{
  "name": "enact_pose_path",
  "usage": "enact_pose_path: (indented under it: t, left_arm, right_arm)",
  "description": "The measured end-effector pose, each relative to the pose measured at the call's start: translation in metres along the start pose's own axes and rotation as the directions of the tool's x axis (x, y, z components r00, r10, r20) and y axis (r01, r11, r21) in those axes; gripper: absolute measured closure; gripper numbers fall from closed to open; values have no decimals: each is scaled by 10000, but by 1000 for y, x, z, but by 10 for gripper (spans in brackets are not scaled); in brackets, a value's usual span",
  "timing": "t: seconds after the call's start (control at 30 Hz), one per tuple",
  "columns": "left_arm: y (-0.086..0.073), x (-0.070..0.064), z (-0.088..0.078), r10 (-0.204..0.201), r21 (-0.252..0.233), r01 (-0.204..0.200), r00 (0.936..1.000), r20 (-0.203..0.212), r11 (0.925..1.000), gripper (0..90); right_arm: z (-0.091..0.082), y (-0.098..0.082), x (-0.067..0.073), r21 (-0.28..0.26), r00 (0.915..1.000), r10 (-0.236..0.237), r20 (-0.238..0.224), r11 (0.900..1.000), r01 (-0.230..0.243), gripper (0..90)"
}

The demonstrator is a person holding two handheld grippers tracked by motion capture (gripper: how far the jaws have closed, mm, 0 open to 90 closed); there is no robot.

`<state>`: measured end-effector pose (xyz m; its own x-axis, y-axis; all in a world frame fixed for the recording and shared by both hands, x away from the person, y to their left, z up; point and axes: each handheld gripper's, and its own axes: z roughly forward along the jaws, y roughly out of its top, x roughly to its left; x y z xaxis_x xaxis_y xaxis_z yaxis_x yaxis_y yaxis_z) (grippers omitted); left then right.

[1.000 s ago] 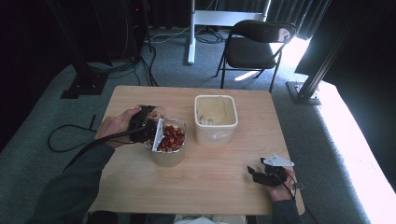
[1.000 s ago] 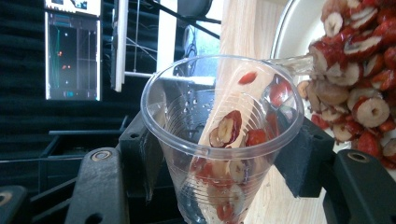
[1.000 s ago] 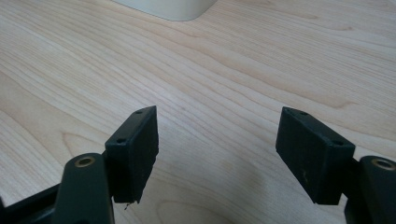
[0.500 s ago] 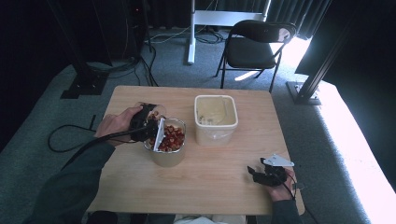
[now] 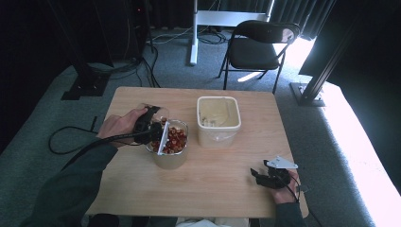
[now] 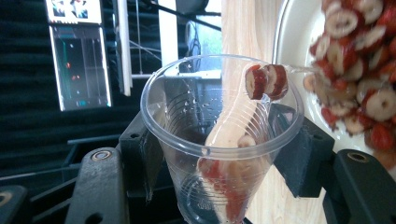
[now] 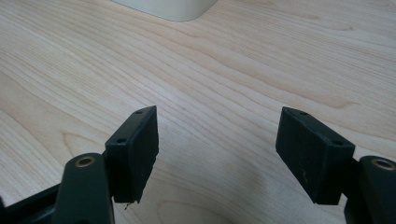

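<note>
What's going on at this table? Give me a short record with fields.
Left gripper: shut on a clear plastic cup, tipped at the tub of sliced red fruit
In the cup: a few fruit slices
Right gripper: open, nothing between its jaws, over bare table
Also on table: cream square container
</note>
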<state>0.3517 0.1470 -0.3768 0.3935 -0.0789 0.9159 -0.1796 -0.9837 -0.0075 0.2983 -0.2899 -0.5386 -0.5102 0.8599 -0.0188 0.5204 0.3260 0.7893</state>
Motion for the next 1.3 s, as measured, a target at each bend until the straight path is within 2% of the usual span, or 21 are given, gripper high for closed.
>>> enact_pose_path:
  t: [0.2, 0.4, 0.53, 0.67, 0.7, 0.8, 0.87, 0.97, 1.03, 1.17, 1.23, 1.3]
  left_arm:
    - [-10, -4, 5, 74, 457, -78, 9999, 98, 9989, 398]
    - [-2, -2, 0, 138, 133, -137, 9999, -12, 9998, 398]
    - [-11, -5, 7, 186, 556, -191, 9998, 92, 9983, 398]
    - [-7, -6, 5, 250, 441, -250, 9997, 8, 9987, 398]
    - [-2, -4, 1, 242, 191, -241, 9997, -29, 9995, 398]
    - [-3, -4, 4, 259, 309, -259, 9997, 5, 9992, 398]
    - [-11, -6, 9, 143, 580, -149, 9998, 98, 9982, 398]
    - [-9, -5, 6, 142, 489, -142, 9999, 9, 9987, 398]
    - [-5, -5, 2, 100, 224, -99, 9999, -55, 9997, 398]
    - [-15, -5, 11, 72, 730, -75, 10000, 47, 9973, 398]
    - [-14, -5, 10, 64, 710, -67, 10000, 40, 9975, 398]
    - [-9, -5, 6, 61, 424, -59, 10000, -44, 9991, 398]
  right_arm:
    - [0, -1, -1, -2, 10000, 51, -27, 10000, -51, 294]
    - [1, 0, 0, 24, 10000, 7, -21, 10000, -7, 293]
    - [0, 0, 0, 9, 10000, 5, -34, 10000, -5, 294]
    - [0, -1, -1, 30, 10000, 70, -26, 10000, -70, 294]
    - [0, -1, 0, 38, 10000, 41, -26, 10000, -41, 294]
    - [1, 0, 0, 5, 10000, -7, -33, 10000, 7, 294]
    - [0, 0, 0, -4, 10000, 6, -23, 10000, -6, 294]
    - [0, -1, -1, 25, 10000, 79, -29, 10000, -79, 293]
    - [1, -1, 0, 59, 10000, 30, -21, 10000, -30, 293]
    - [0, 0, 1, 25, 10000, -20, -38, 10000, 20, 293]
    - [0, -1, 0, 33, 10000, 8, -29, 10000, -7, 294]
    - [1, -1, 0, 51, 10000, 43, -34, 10000, -43, 294]
